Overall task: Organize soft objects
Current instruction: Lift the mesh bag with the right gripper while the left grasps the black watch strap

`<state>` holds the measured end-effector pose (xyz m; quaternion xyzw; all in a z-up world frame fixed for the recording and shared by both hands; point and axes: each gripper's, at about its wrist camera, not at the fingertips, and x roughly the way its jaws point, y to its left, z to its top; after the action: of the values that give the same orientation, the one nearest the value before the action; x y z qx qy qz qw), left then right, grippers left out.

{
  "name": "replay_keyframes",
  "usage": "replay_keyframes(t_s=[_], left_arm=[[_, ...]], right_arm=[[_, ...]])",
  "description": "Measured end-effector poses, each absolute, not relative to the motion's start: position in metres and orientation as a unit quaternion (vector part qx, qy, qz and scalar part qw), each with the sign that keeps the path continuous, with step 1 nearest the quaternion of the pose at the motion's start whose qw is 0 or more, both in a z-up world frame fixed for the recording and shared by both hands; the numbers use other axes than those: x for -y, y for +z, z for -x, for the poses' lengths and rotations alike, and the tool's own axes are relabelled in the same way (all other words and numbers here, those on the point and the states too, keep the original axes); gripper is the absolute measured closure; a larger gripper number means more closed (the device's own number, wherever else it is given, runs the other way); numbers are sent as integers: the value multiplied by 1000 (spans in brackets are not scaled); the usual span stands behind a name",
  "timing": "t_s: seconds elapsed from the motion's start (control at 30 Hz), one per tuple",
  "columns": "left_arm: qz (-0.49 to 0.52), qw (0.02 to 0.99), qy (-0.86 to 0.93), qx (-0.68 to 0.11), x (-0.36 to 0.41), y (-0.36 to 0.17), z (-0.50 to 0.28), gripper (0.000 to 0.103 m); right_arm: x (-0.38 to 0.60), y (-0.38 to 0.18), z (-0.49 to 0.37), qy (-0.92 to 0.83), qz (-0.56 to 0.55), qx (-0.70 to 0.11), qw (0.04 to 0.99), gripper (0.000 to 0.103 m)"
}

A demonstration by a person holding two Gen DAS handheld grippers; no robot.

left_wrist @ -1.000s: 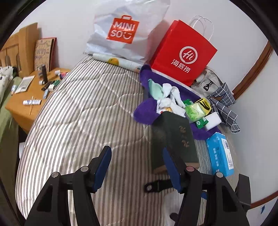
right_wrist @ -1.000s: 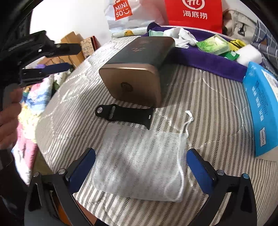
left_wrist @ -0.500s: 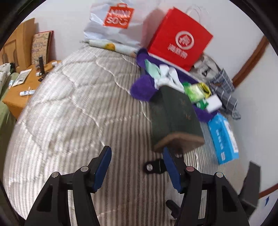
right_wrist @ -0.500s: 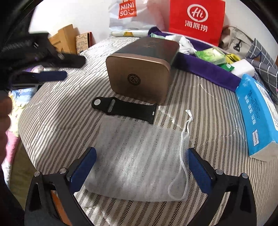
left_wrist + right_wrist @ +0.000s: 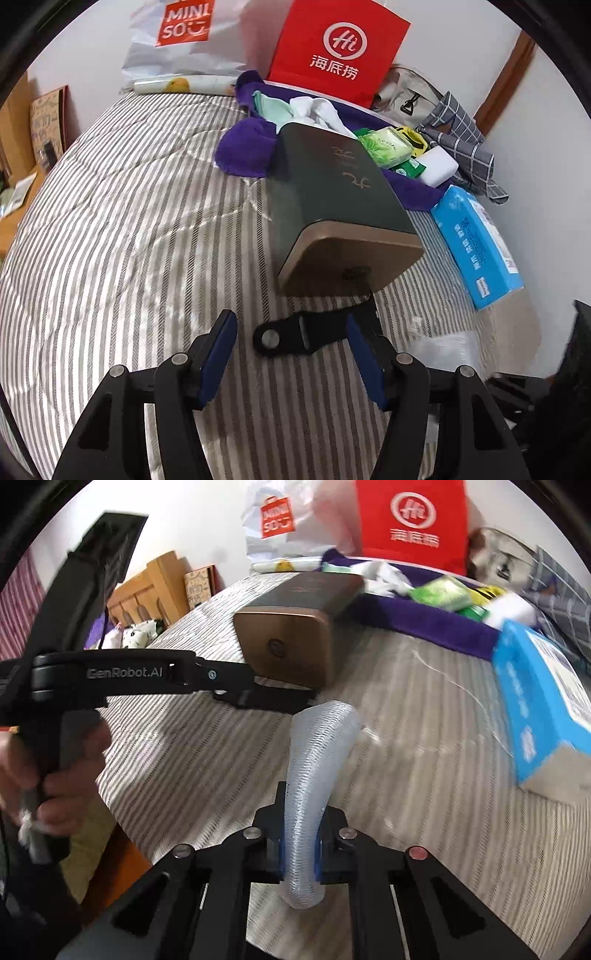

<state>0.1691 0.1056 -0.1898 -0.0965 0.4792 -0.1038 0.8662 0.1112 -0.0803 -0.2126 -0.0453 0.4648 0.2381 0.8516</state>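
Note:
A white mesh pouch [image 5: 317, 768] stands bunched up between the pads of my right gripper [image 5: 299, 834]; its jaws are closing tight and pinch the pouch, lifting it off the striped bed [image 5: 406, 775]. In the left wrist view the pouch [image 5: 443, 347] is a pale blur at the right. A black strap [image 5: 295, 332] lies flat on the bed in front of a dark green box [image 5: 332, 206]. My left gripper [image 5: 289, 320] hovers over the strap, half open, fingertips either side of it without touching. From the right wrist view, a hand holds the left gripper [image 5: 221, 675] above the strap [image 5: 266, 701].
A blue tissue pack [image 5: 476, 243] lies right of the box. Behind the box a purple towel [image 5: 243, 147] carries socks, green packets and a white sponge. A red paper bag [image 5: 332, 48] and a white Miniso bag [image 5: 177, 37] lean on the wall. A wooden nightstand [image 5: 18, 206] stands left.
My right gripper closed on the mesh pouch, which was lying flat, and bunched it upward. My left gripper came down and forward to the black strap.

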Motion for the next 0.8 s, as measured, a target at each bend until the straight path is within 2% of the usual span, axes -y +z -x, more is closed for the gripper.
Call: replay_keyframes(t_s=[0.27,0.6,0.8], left_arm=[[42,873,-108,-474,-86,-194,-173,43],[59,859,-146,-487,-52,-196,-133,41],[18,864,-130,-485,-25,-196,-127,41]], right_arm=[[143,-211,-94,190,54,-464,863,93],[193,-212,-89,168,12,-466,869,93],[211,-213,-85,165,18,-462,871,93]])
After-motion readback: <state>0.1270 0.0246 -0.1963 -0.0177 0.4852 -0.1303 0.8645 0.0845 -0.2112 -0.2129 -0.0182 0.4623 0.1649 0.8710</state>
